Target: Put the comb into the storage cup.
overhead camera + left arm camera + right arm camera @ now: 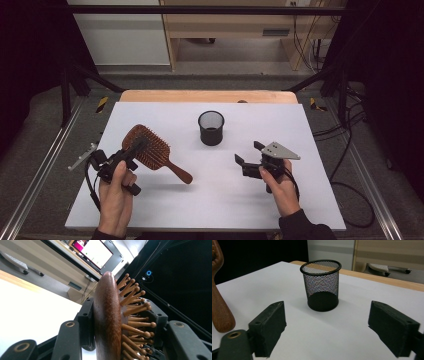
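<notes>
The left gripper (134, 150) holds a wooden hairbrush (150, 148) by its head, the jaws closed on both sides of it, at the left side of the white table (220, 200). The brush handle points to the right and near side. The right gripper (249, 154) is at the right, its jaws wide apart with nothing between them. A black mesh cup (211, 128) stands upright in the middle, farther away, well apart from both grippers.

A black mesh cup (211, 128) stands alone mid-table, bare white tabletop (280, 195) open on every side of it. Left of the cup, a wooden hairbrush (155, 152) slants across the approach, its handle end pointing toward the front of the cup.
</notes>
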### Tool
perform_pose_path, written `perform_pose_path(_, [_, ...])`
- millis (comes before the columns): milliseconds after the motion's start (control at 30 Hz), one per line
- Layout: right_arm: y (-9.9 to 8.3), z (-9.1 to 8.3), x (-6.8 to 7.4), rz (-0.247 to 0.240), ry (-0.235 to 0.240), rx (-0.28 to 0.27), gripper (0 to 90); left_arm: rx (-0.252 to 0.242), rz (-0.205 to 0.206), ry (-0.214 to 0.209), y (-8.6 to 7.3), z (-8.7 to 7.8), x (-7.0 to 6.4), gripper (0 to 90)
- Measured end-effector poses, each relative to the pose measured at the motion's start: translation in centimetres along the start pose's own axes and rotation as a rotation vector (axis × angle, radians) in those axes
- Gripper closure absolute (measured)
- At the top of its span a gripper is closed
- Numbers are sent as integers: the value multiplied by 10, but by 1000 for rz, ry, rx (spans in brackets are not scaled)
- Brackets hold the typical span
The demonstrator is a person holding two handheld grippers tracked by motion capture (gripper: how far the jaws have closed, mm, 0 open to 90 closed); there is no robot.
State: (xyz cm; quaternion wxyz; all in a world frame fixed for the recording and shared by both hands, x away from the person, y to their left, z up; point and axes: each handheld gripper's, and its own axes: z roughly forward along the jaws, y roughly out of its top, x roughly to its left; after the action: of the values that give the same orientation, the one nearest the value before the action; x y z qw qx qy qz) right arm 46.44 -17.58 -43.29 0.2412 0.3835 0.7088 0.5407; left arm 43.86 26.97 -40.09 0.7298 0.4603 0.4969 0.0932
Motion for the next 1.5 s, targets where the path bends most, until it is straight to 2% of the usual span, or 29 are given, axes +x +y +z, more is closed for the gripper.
perform_pose_path(67, [-3,-9,-8,1,7,-11,78,-4,-1,2,1,-1,1,510])
perform_pose_path(267, [-9,-27,-21,-12,16,-26,43,-21,-4,9,3,-2,1,510])
perform_pose_path(300, [-12,-35,-25,-13,-1,-30,42,-21,1,10,3,-2,0,510])
perform_pose_path(333, [-12,-35,-25,-13,-1,-30,42,-21,4,13,4,-2,0,510])
perform_pose_path(467, [-19,-53,-37,5,-27,-43,35,-29,5,15,5,-3,0,510])
perform_pose_path(767, [-29,-81,-50,31,-84,-80,31,-25,31,11,5,-2,-4,511])
perform_pose_path(1000, [-32,-88,-54,36,-103,-115,30,-17,39,8,4,-1,-6,510])
perform_pose_path(1167, [-34,-86,-55,9,-143,-149,28,-24,51,0,7,0,-11,511])
perform_pose_path(1233, [-34,-86,-57,10,-143,-159,40,-20,56,-5,9,2,-13,511])
perform_pose_path(1367, [-37,-86,-58,27,-150,-164,39,-11,86,-16,17,10,-19,511])
perform_pose_path(1500, [-37,-84,-58,32,-154,-173,38,-5,84,-25,27,22,-25,511])
